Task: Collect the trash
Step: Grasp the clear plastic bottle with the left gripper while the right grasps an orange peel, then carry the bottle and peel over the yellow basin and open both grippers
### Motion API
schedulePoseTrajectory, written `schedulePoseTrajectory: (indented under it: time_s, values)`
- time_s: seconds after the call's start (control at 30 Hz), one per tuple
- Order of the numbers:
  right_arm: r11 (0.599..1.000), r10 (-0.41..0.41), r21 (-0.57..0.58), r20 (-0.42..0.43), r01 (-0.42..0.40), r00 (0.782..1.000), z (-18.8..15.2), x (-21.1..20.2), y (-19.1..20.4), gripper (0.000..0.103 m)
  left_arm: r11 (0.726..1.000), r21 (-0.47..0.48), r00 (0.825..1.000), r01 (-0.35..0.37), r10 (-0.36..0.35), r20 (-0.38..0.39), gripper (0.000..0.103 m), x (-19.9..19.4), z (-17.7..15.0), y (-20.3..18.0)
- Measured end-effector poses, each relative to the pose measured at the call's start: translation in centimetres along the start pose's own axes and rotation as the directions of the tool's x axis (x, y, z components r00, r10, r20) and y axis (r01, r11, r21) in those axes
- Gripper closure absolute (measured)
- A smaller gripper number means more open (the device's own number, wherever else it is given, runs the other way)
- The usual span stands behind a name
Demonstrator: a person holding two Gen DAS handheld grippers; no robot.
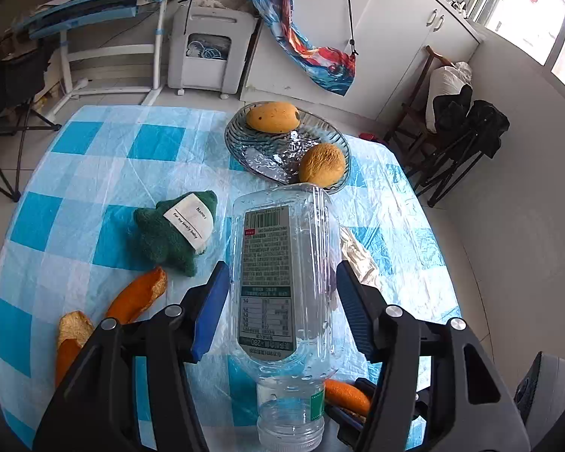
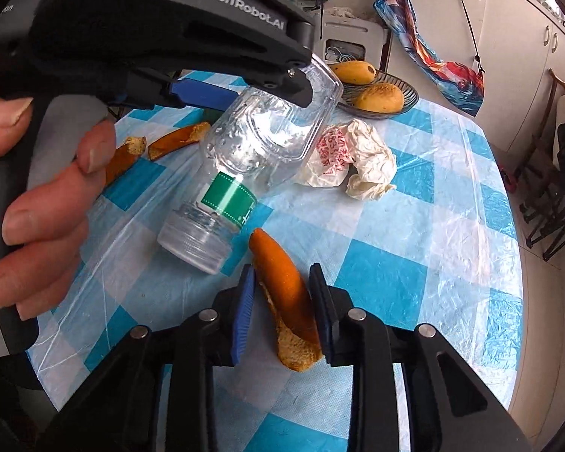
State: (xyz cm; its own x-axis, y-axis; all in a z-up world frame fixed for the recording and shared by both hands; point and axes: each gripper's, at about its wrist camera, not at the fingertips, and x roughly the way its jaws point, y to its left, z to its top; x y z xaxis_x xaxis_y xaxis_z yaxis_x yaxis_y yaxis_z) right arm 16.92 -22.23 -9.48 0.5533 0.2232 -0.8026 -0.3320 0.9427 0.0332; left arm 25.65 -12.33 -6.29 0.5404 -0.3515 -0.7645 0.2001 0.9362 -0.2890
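Observation:
A clear, capless plastic bottle with a green neck band lies between the blue pads of my left gripper. Both pads press on its sides, and its mouth points toward the camera. The right wrist view shows the same bottle tilted, mouth down near the cloth, under the left gripper. My right gripper is shut on a curved strip of orange peel that lies on the checked cloth. That peel also shows at the lower edge of the left wrist view.
Two more peel strips and a green plush toy lie left of the bottle. Crumpled paper sits beyond it. A glass plate with two mangoes stands at the far edge. A hand grips the left tool.

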Motion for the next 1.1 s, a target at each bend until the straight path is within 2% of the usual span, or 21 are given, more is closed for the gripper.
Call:
schedulePoseTrajectory:
  time_s: [0.2, 0.4, 0.53, 0.77, 1.03, 1.1]
  values:
    - [0.999, 0.036, -0.012, 0.014, -0.036, 0.999, -0.6, -1.2, 1.7, 0.084, 1.0, 0.007, 0.999, -0.029, 0.029, 0.015, 0.047, -6.0, -3.6, 1.9]
    - [0.995, 0.099, -0.03, 0.086, -0.097, 0.991, -1.5, -4.2, 4.8, 0.085, 0.994, -0.096, 0.997, -0.043, 0.049, 0.054, 0.047, -12.9, -9.2, 6.7]
    - [0.988, 0.146, -0.058, 0.13, -0.14, 0.981, -2.6, -5.6, 7.4, 0.085, 0.987, -0.155, 0.995, -0.049, 0.062, 0.077, 0.047, -16.2, -12.5, 9.2]
    - [0.978, 0.193, -0.109, 0.184, -0.175, 0.964, -6.0, -8.2, 11.6, 0.085, 0.983, -0.18, 0.991, -0.034, 0.057, 0.125, 0.048, -20.5, -16.6, 10.2]
    - [0.968, 0.207, -0.171, 0.134, -0.184, 0.969, -9.9, -9.1, 15.0, 0.085, 0.982, -0.184, 0.99, -0.032, 0.056, 0.128, 0.048, -23.1, -20.5, 10.2]
    - [0.967, 0.203, -0.181, 0.107, -0.181, 0.973, -10.5, -8.8, 15.6, 0.08, 0.982, -0.184, 0.991, -0.029, 0.053, 0.124, 0.048, -23.4, -21.5, 10.1]
